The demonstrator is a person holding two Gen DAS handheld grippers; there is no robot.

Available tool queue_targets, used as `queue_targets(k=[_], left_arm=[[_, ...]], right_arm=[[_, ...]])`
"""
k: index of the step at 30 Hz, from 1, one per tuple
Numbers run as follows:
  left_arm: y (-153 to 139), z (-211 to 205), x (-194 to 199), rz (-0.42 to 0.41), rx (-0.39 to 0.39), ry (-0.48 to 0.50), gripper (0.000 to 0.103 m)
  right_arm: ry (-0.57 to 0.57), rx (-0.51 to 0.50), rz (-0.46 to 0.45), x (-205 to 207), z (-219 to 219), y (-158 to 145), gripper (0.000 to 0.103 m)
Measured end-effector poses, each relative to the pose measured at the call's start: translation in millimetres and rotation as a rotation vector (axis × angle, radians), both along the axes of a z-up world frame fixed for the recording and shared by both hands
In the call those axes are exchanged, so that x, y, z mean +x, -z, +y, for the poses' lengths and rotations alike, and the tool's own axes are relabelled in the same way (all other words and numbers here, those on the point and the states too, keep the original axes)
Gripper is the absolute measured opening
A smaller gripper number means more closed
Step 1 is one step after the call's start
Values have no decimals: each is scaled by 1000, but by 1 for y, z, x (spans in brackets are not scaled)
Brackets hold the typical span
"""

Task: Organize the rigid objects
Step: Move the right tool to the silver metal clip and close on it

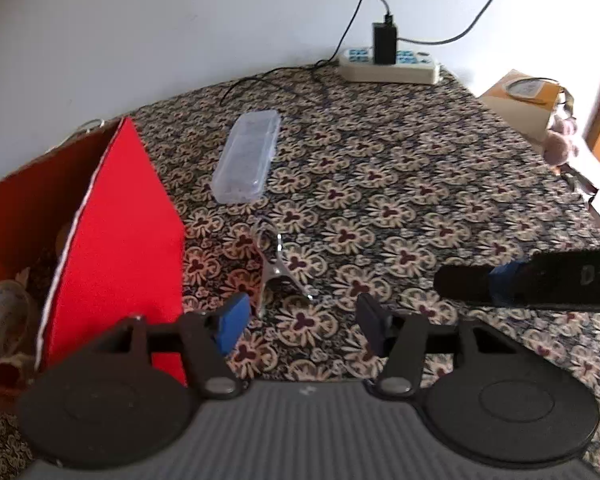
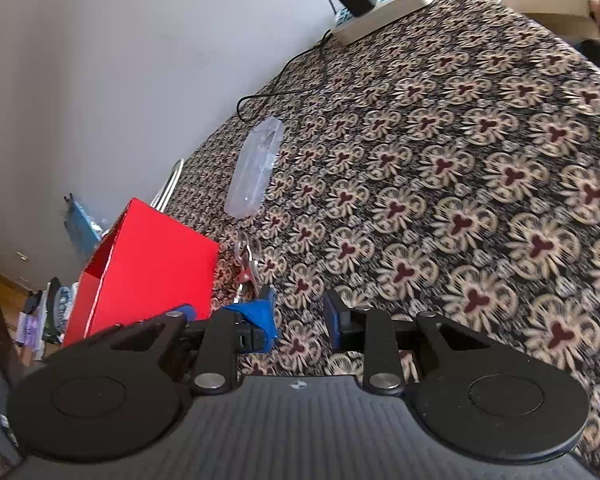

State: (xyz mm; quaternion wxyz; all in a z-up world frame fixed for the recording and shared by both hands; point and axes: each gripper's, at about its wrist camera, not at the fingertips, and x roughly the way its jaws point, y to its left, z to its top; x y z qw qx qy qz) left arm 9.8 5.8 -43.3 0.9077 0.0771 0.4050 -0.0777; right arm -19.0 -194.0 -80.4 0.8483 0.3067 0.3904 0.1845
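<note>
- Left wrist view: tongs [image 1: 278, 268] lie splayed open, ungripped, beside red box [image 1: 112, 248].
- Clear case [image 1: 247, 156] lies beyond tongs; both judged unsorted.
- Left gripper [image 1: 300, 326] is held agape, empty.

floral tablecloth [image 1: 400, 184] bears red box [image 1: 116, 240], clear case [image 1: 247, 157], power strip [image 1: 388, 66].

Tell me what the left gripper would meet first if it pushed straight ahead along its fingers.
Probably the metal clip lying on the patterned tablecloth just ahead of the open left gripper, slightly left of centre. Beyond it lies the clear plastic case. Depth is uncertain; a level gripper could pass above the clip.
</note>
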Motion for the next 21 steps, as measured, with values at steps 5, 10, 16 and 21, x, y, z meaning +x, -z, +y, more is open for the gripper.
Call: queue_targets(k=[5, 10, 16, 21], left_arm=[[7, 2, 15, 6, 2, -25, 62], [14, 5, 33, 7, -5, -51, 62], [24, 11, 53, 32, -55, -79, 62], [32, 11, 61, 56, -62, -88, 53]], right_arm=[[-57, 24, 17, 29, 7, 3, 12], [-105, 53, 26, 55, 16, 4, 13], [-119, 55, 41, 73, 21, 10, 13], [-143, 51, 51, 83, 25, 17, 13]])
